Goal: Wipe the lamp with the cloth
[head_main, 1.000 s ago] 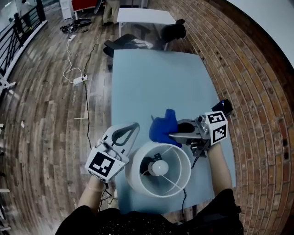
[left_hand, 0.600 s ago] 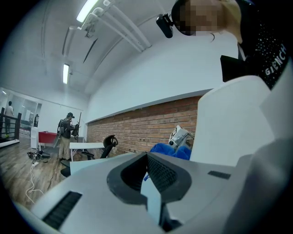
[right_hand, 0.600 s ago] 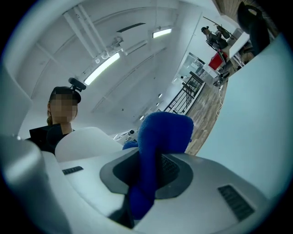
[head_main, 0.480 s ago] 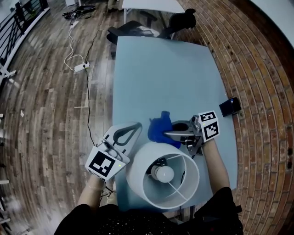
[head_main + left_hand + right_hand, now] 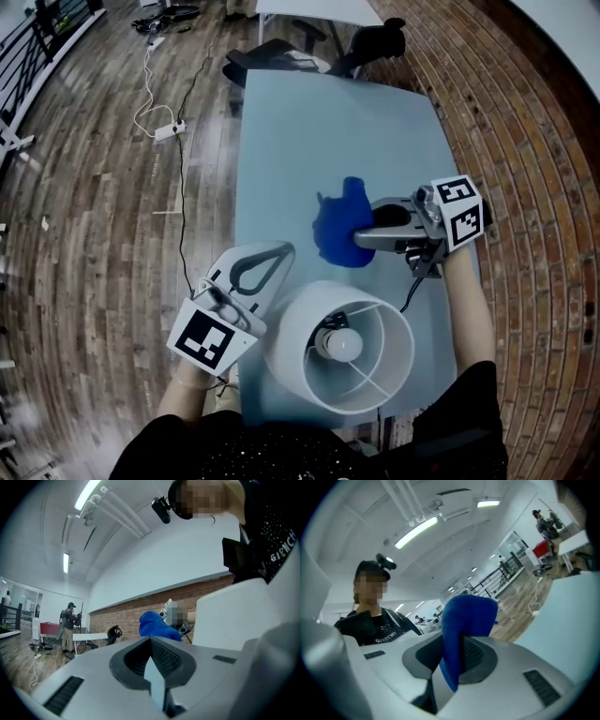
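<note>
From the head view, the lamp (image 5: 339, 347) stands on the near end of the pale blue tabletop (image 5: 328, 141), its white shade open upward with the bulb showing. The right gripper (image 5: 364, 234) holds the blue cloth (image 5: 337, 230) just beyond the shade and apart from it, probably poised to start wiping. The left gripper (image 5: 279, 251) hangs beside the shade, likely ready to steady it.

In the left gripper view, the left gripper (image 5: 152, 663) has its jaws closed together with nothing between them. The cloth (image 5: 157, 625) and shade show beyond.

In the right gripper view, the right gripper (image 5: 454, 667) has its jaws clamped on a fold of the cloth (image 5: 464, 620), which stands up between them.
</note>
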The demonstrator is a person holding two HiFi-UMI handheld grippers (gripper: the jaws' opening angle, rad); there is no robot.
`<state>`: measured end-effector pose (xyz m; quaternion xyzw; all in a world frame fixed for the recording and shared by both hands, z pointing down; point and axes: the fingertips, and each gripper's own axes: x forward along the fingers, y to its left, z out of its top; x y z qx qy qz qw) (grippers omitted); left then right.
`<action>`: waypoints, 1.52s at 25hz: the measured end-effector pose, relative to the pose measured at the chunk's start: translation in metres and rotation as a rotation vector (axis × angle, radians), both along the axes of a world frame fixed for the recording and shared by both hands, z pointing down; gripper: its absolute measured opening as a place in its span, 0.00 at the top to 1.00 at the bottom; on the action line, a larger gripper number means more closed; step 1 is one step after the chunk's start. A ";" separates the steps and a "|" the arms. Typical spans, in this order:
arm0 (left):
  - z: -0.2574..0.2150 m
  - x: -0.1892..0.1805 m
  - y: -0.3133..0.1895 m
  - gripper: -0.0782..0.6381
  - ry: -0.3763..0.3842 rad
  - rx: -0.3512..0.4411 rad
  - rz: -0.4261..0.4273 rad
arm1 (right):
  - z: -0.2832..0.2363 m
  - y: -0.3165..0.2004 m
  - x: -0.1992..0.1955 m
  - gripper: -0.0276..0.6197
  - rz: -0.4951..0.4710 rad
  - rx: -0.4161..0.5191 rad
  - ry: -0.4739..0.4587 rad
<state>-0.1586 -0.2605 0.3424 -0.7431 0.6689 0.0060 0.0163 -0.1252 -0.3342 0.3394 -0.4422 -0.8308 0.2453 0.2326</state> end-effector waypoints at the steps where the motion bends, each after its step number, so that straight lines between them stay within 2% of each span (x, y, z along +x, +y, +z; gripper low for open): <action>1: -0.008 -0.001 0.009 0.88 0.007 0.018 -0.005 | -0.021 0.013 -0.002 0.84 -0.055 -0.011 -0.044; 5: -0.045 -0.002 0.038 0.88 -0.010 0.078 -0.021 | -0.095 0.064 0.003 0.84 -0.317 -0.060 -0.185; 7: -0.058 0.000 0.045 0.88 -0.027 0.098 -0.023 | -0.114 0.079 0.009 0.84 -0.450 -0.057 -0.222; 11: -0.054 0.000 0.058 0.88 -0.026 0.104 -0.023 | -0.095 0.106 0.015 0.84 -0.671 -0.018 -0.141; 15: -0.033 -0.001 0.067 0.88 -0.027 0.072 -0.018 | -0.058 0.131 0.014 0.84 -0.792 -0.023 -0.012; 20: -0.004 -0.005 0.073 0.88 -0.029 0.033 -0.029 | -0.009 0.145 0.001 0.84 -0.810 0.015 0.098; 24: 0.022 -0.010 0.069 0.88 -0.058 0.008 -0.042 | 0.025 0.148 -0.008 0.84 -0.795 0.006 0.136; 31: 0.070 -0.018 0.064 0.88 0.031 -0.045 -0.048 | 0.072 0.150 -0.020 0.84 -0.736 -0.002 0.185; 38: 0.116 -0.031 0.060 0.88 0.039 -0.144 -0.057 | 0.120 0.156 -0.032 0.84 -0.641 0.075 0.195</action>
